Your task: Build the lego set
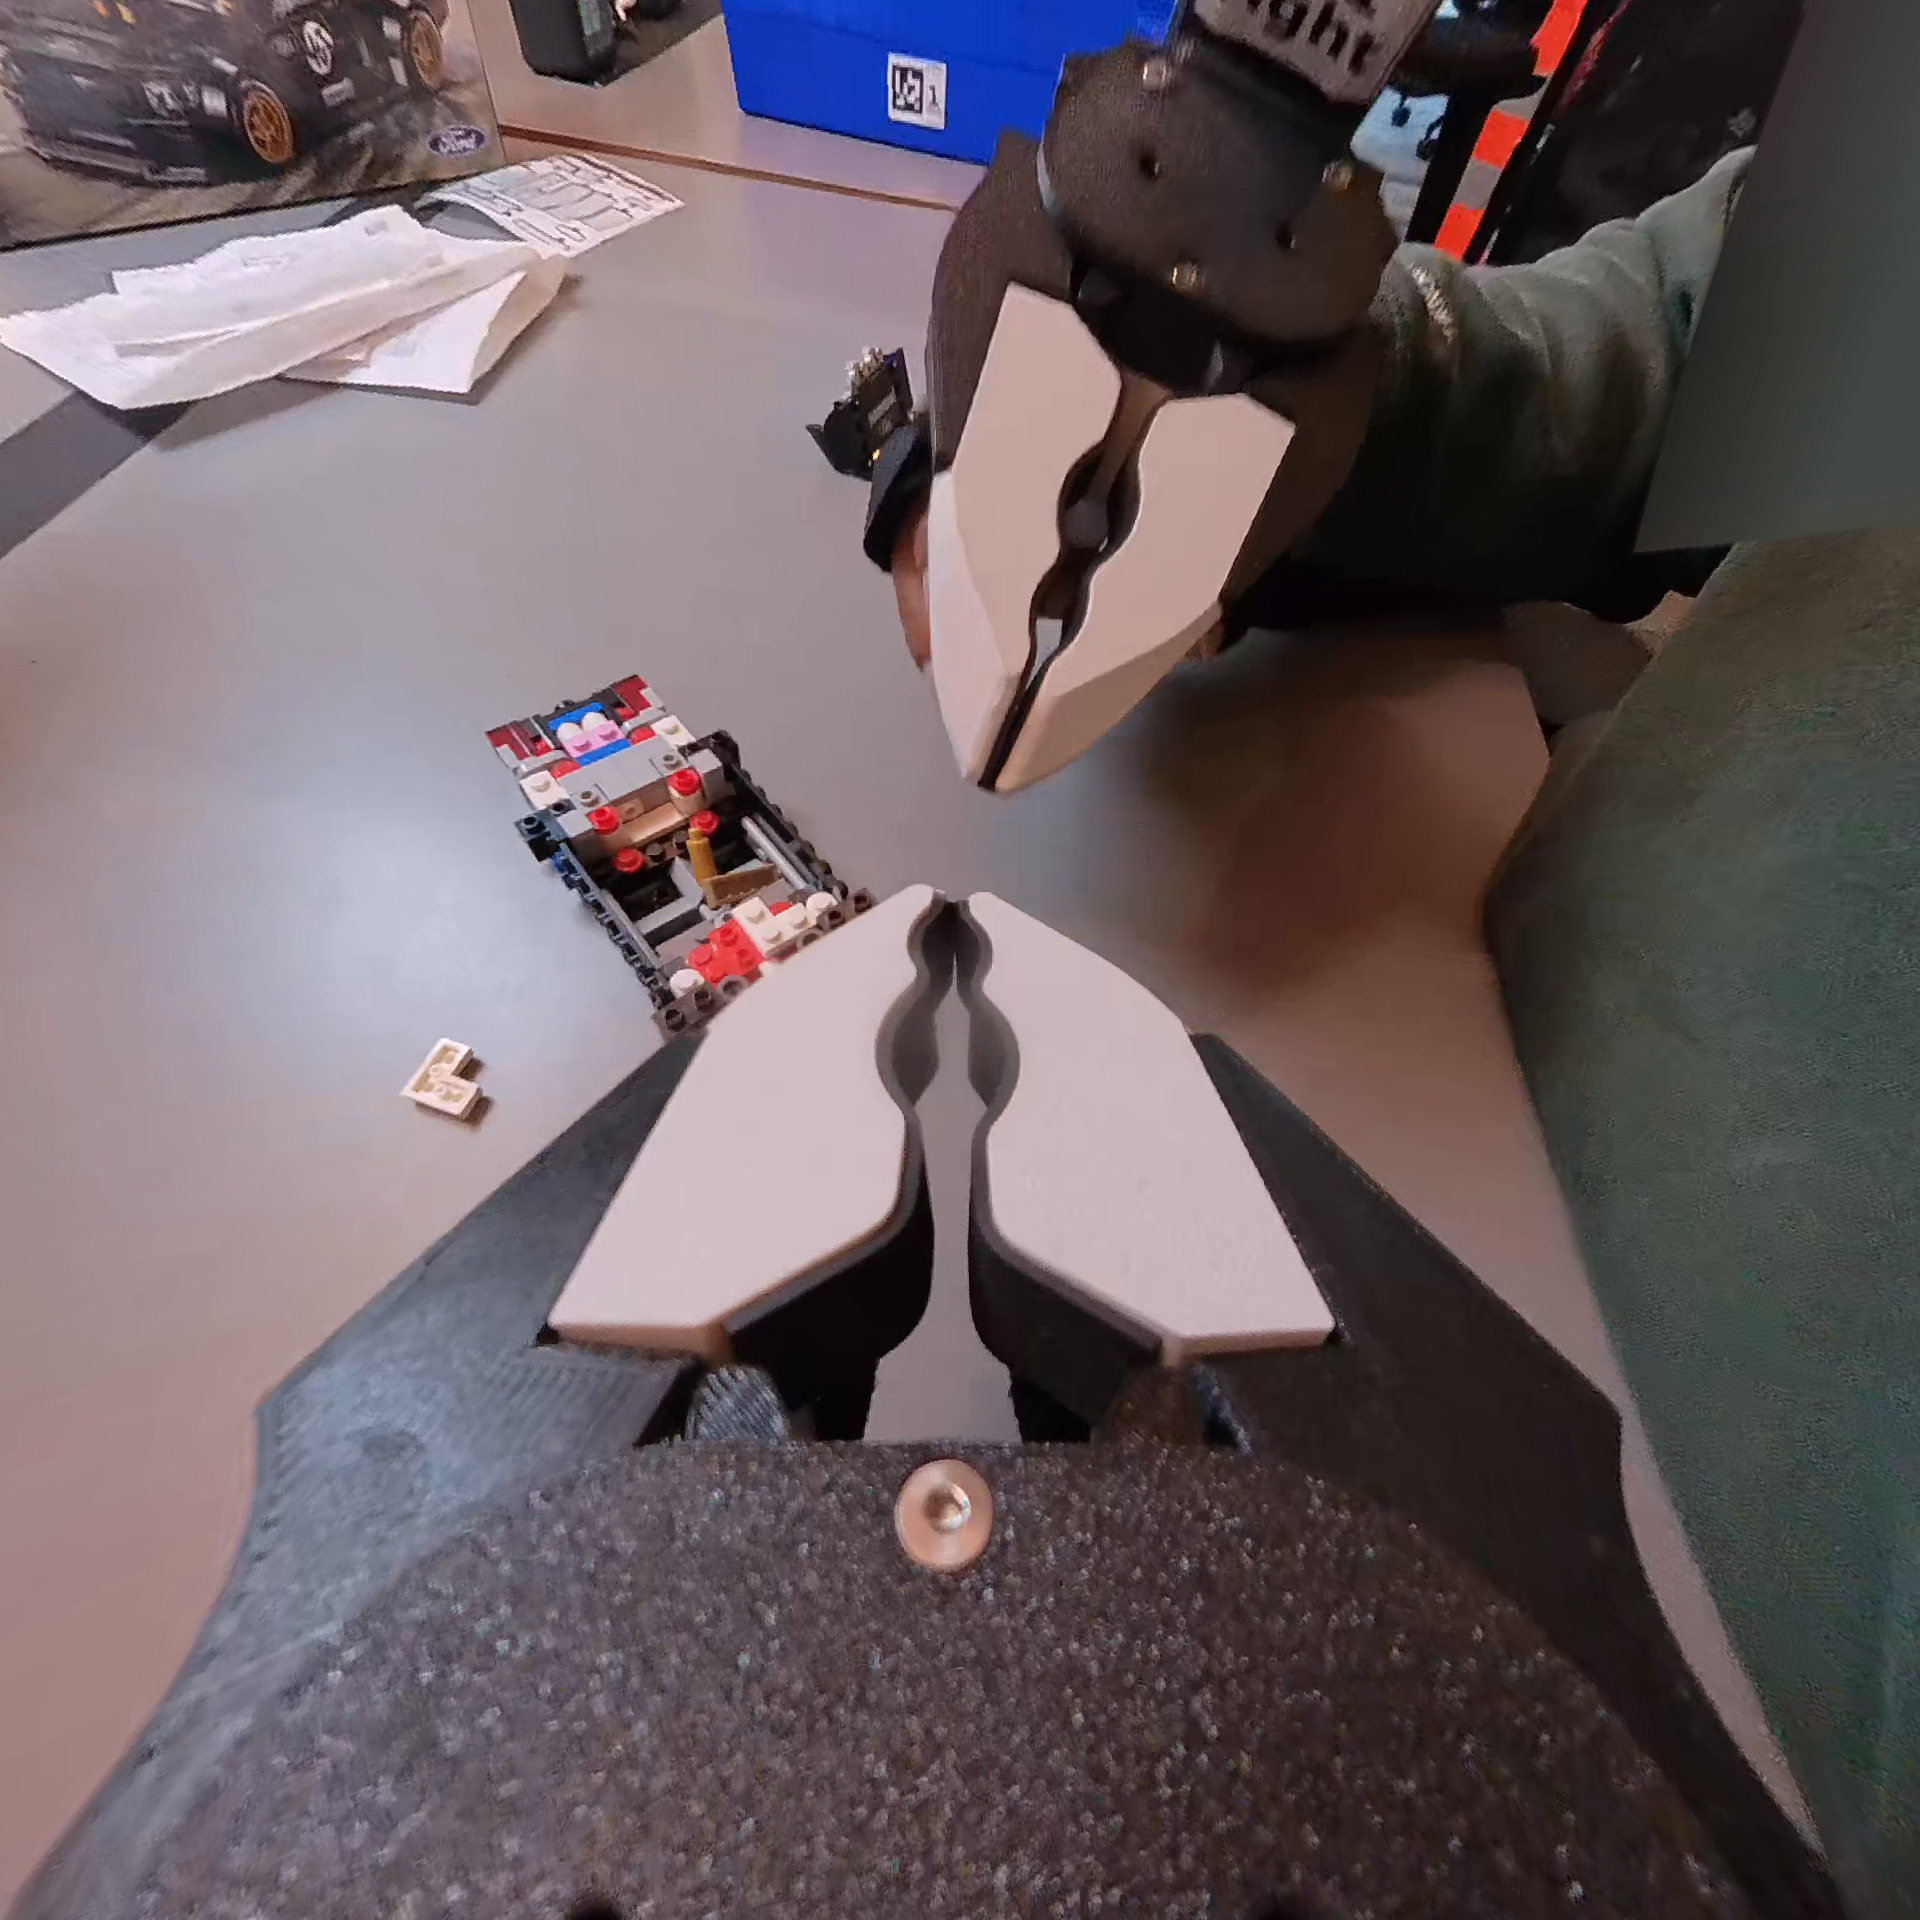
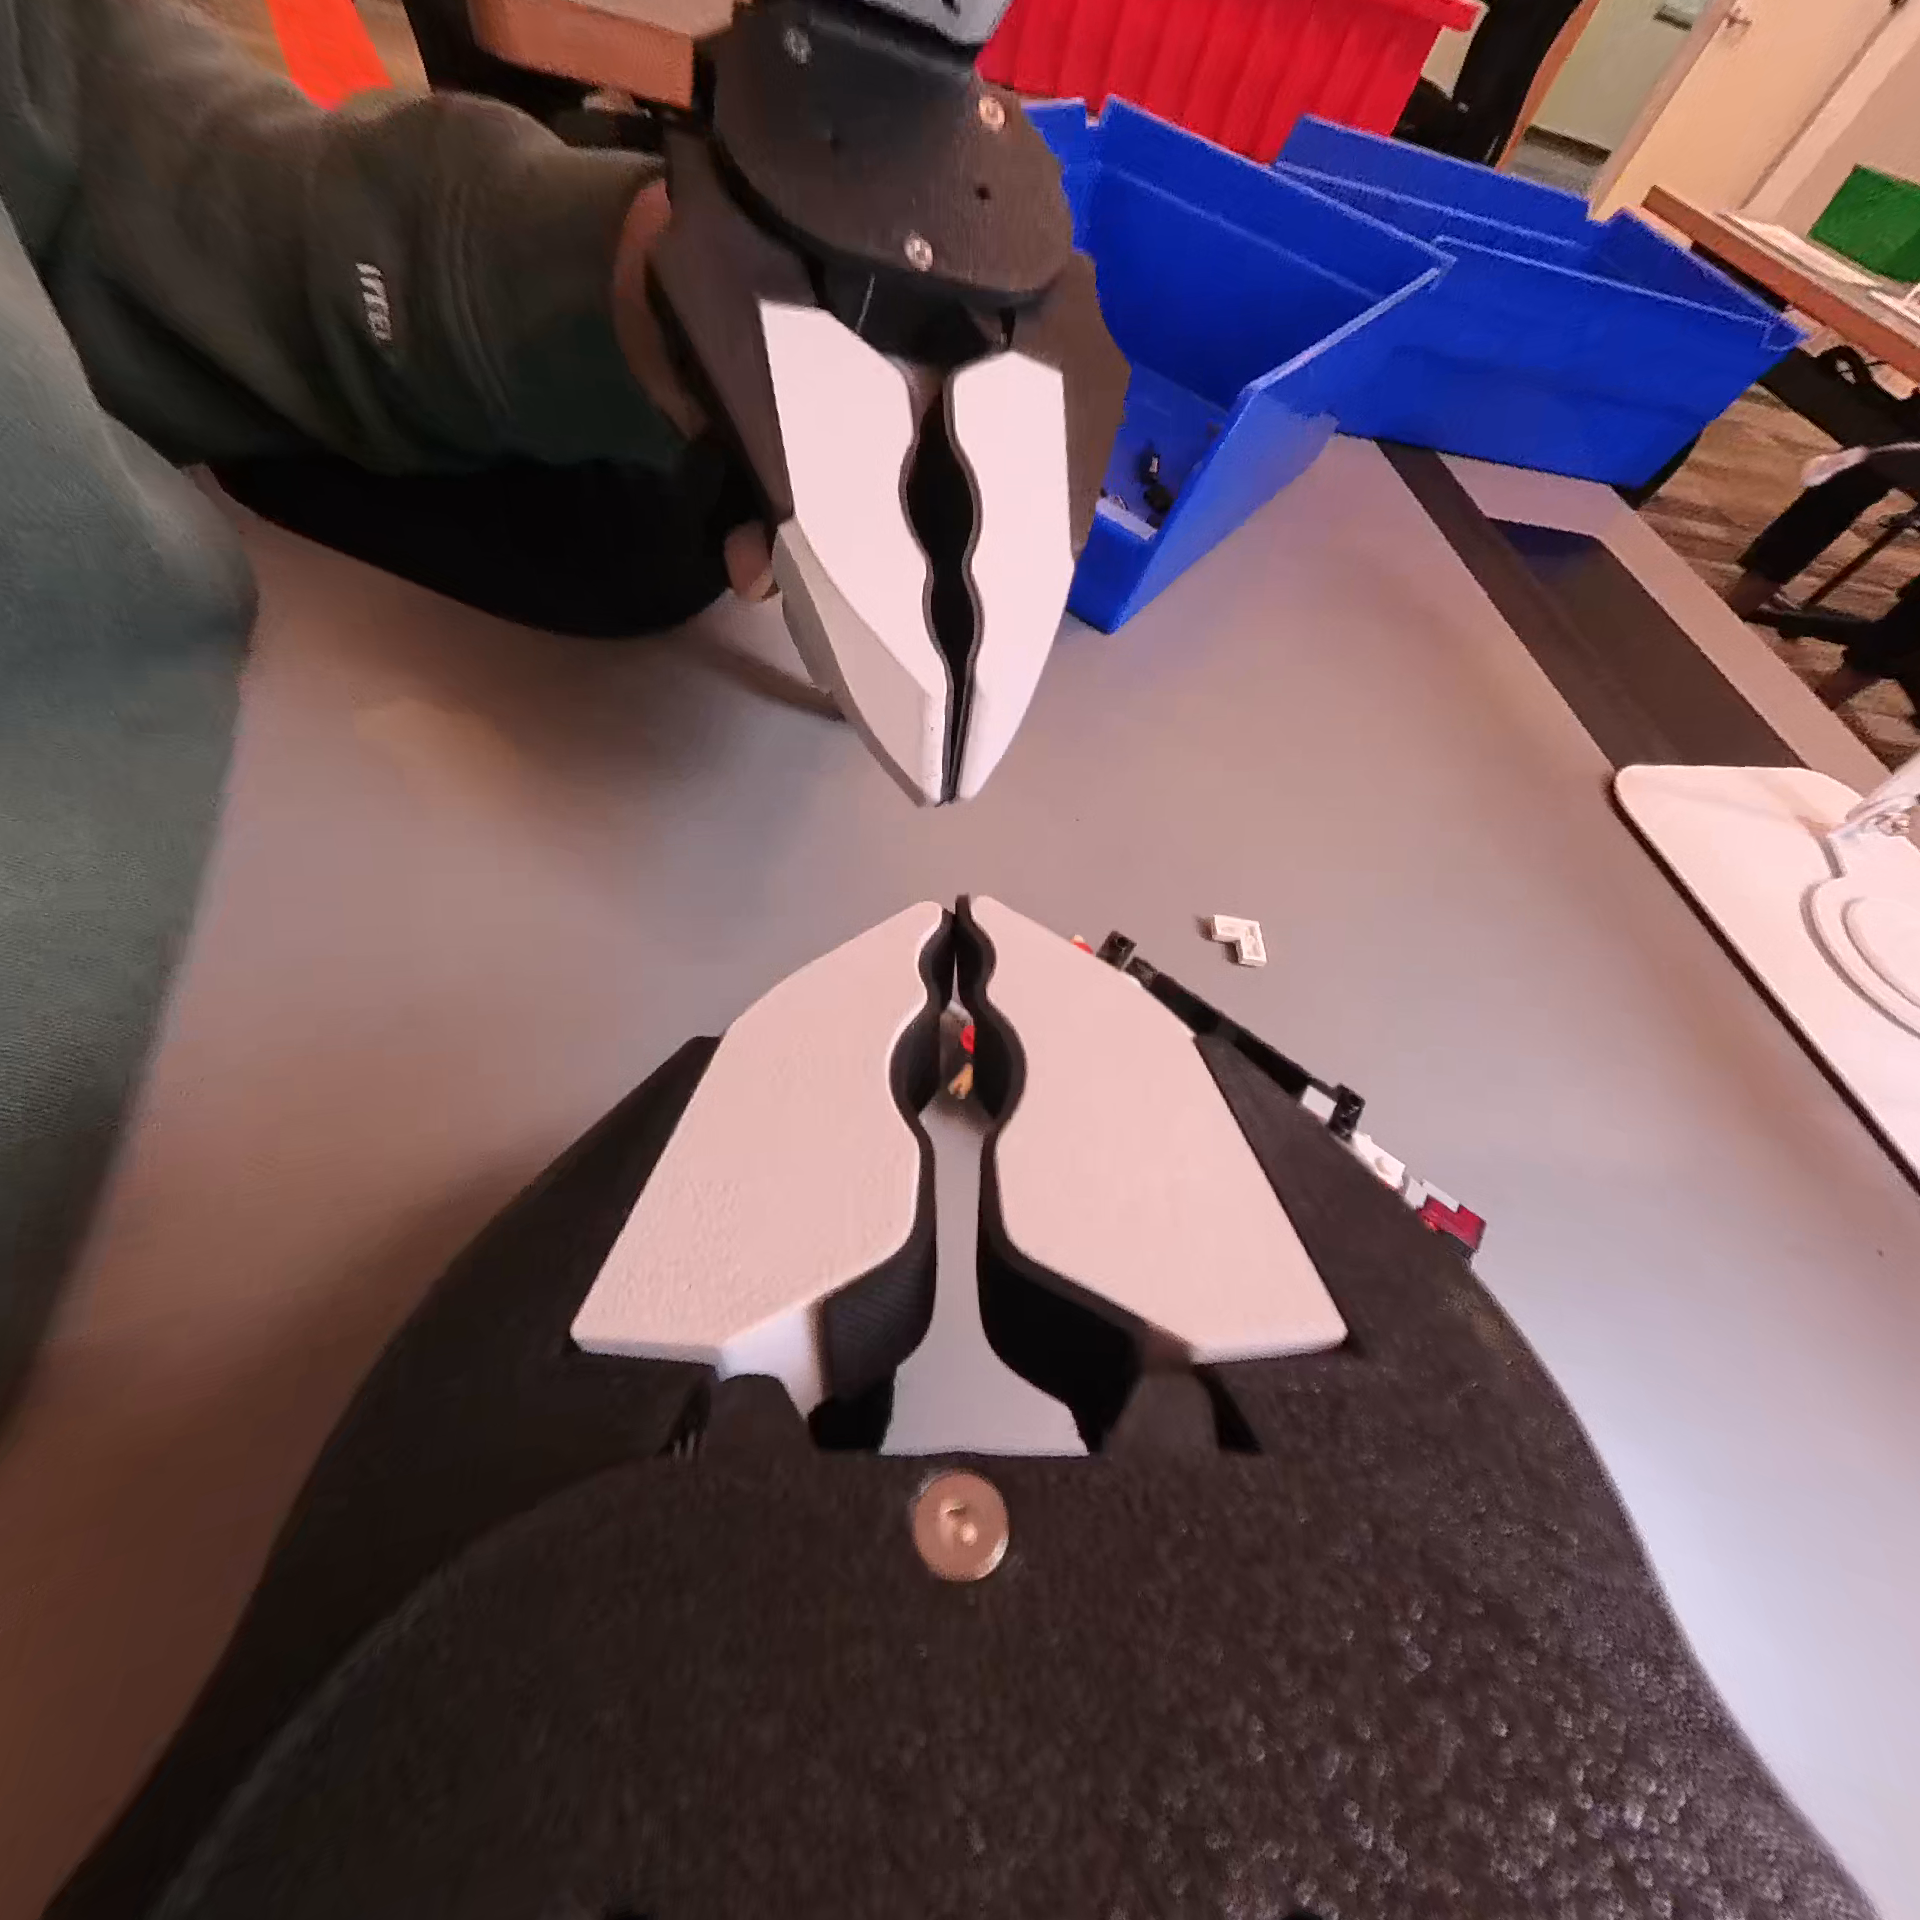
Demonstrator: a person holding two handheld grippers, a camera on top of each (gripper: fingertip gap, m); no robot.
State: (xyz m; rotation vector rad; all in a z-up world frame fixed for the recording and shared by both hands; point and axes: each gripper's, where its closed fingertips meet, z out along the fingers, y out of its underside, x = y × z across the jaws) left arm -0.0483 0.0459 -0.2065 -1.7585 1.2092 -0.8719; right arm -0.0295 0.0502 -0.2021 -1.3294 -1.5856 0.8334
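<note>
A partly built lego car chassis [image 1: 665, 842], black-framed with red, white, grey and gold parts, lies on the grey table [image 1: 260, 727]. My left gripper [image 1: 951, 906] is shut just to the chassis's near right, and nothing shows between its tips. My right gripper [image 1: 992, 781] hangs tip-down just beyond it, also shut with nothing showing between its tips. In the right wrist view, the right gripper [image 2: 956, 912] covers most of the chassis [image 2: 1299, 1081], and the left gripper [image 2: 940, 795] faces it tip to tip. A loose white L-shaped plate [image 1: 445, 1081] lies beside the chassis; it also shows in the right wrist view [image 2: 1238, 940].
The set's box [image 1: 208, 94], folded papers [image 1: 291, 301] and a sticker sheet [image 1: 561, 197] lie at the far left. A small black sub-assembly [image 1: 868, 416] sits behind the right gripper. Blue bins [image 2: 1351, 343] stand at the table's edge. A white tray [image 2: 1766, 883] lies to the right. The grippers are tip to tip, or close to it. The loose white L-shaped plate [image 1: 445, 1081] is about 15 centimeters from both grippers' fingertips. My right wrist view [image 2: 1235, 936] looks at it from another angle.
</note>
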